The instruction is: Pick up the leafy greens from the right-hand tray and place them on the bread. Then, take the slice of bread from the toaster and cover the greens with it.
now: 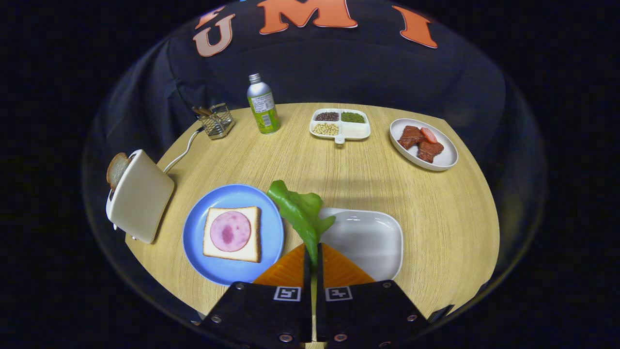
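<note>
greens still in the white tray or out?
Out. The gripper is shut on the leafy greens, lifted above the white tray.

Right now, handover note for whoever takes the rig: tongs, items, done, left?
Tongs: shut on the leafy greens, lifted between the white tray and the blue plate.
Bread with ham lies on the blue plate, uncovered.
Second slice sits in the toaster, beyond the plate.
Done: greens picked up.
Left: lay greens on the bread, fetch the toaster slice, cover them.
</note>
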